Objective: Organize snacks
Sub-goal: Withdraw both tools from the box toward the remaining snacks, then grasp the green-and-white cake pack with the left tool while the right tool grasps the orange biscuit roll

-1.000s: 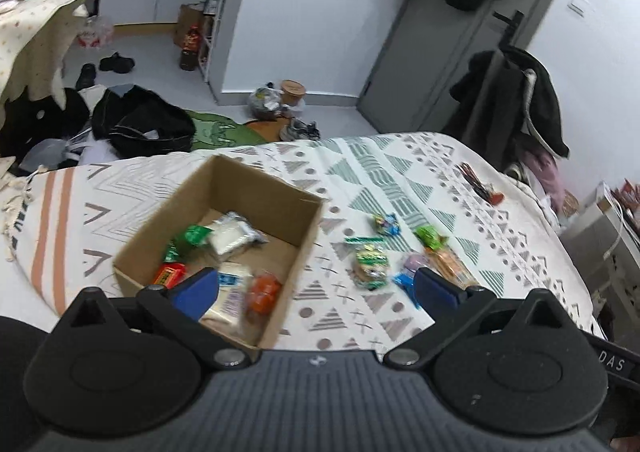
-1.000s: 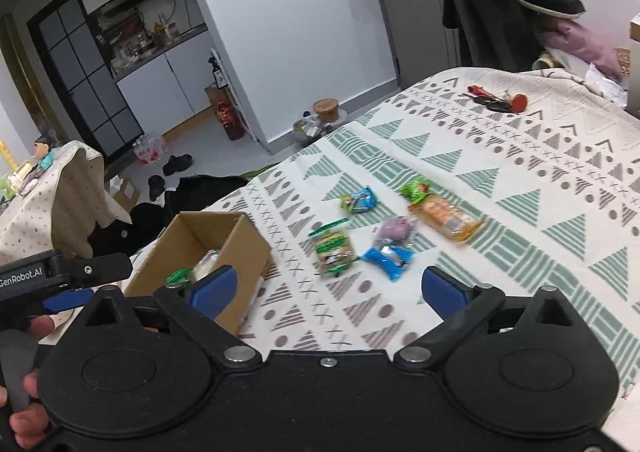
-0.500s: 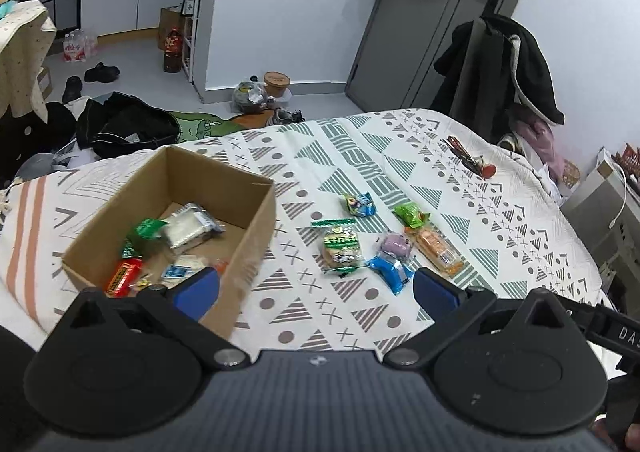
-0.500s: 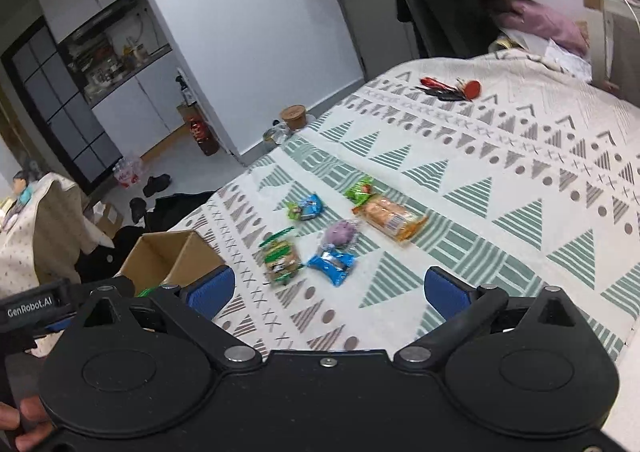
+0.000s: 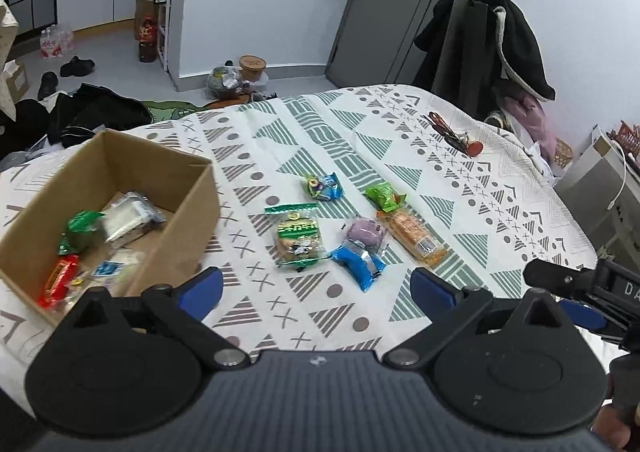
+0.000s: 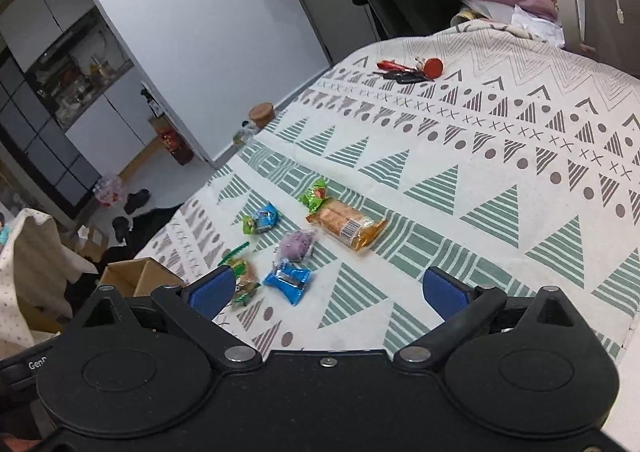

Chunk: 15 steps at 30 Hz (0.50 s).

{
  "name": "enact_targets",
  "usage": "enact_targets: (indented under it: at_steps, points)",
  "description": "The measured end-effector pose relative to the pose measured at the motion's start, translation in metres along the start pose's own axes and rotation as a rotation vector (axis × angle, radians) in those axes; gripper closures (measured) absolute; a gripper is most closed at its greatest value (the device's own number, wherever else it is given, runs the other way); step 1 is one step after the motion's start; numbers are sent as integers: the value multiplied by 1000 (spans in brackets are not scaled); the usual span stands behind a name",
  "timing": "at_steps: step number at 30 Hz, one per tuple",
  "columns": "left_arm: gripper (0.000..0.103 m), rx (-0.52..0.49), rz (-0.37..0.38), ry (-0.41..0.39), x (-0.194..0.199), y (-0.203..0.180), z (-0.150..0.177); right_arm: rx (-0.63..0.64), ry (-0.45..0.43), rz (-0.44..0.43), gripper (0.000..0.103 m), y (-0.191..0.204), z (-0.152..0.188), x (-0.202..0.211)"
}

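Left wrist view, left to right. An open cardboard box [image 5: 120, 188] stands on the patterned bedspread [image 5: 460, 188] at the left; inside it lie a red bar [image 5: 58, 281], a green packet [image 5: 78, 230], a clear-wrapped white packet [image 5: 130, 214] and a small blue-and-white sachet [image 5: 107, 267]. To the right of the box, apart from it, six loose snacks lie in a cluster on the bedspread: a green cracker pack [image 5: 298, 238], a small blue-green candy [image 5: 323, 186] beyond it, a blue wrapper [image 5: 358, 262], a purple sweet [image 5: 365, 233] touching the blue wrapper's far end, a small green packet [image 5: 385, 196], and a long orange biscuit pack [image 5: 412, 236] just beside the purple sweet. Farther right, near the far edge of the bed, rests a bunch of keys [image 5: 454, 132]. The left tongs [image 5: 316, 288] hang above the bedspread in front of the cluster, fingers spread wide and holding nothing. At the right edge, part of the other tool is visible.

Right wrist view. The right tongs [image 6: 328, 288] are likewise spread and empty, above the bedspread, with the same cluster ahead and to their left; the cracker pack is partly hidden behind the left fingertip [image 6: 212, 290].
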<state>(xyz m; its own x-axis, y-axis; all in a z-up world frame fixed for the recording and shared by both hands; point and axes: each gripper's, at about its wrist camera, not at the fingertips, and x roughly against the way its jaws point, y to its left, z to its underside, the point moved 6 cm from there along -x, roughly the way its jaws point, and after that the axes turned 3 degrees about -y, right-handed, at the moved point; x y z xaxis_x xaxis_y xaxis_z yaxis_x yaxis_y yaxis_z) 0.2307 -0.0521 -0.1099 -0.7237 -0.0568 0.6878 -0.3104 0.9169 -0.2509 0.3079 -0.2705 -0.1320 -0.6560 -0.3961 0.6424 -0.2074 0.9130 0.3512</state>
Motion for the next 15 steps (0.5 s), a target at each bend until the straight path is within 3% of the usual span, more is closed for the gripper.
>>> enact_targets:
  at_steps: [9, 13, 15]
  points:
    - [19, 23, 32, 43, -45, -10, 4, 13, 44, -3, 13, -8, -6, -33]
    - [20, 44, 6, 56, -66, -4, 3, 25, 64, -10, 19, -9, -9, -50]
    - [25, 57, -7, 54, -76, 0, 1, 35, 69, -13, 22, -9, -11, -58]
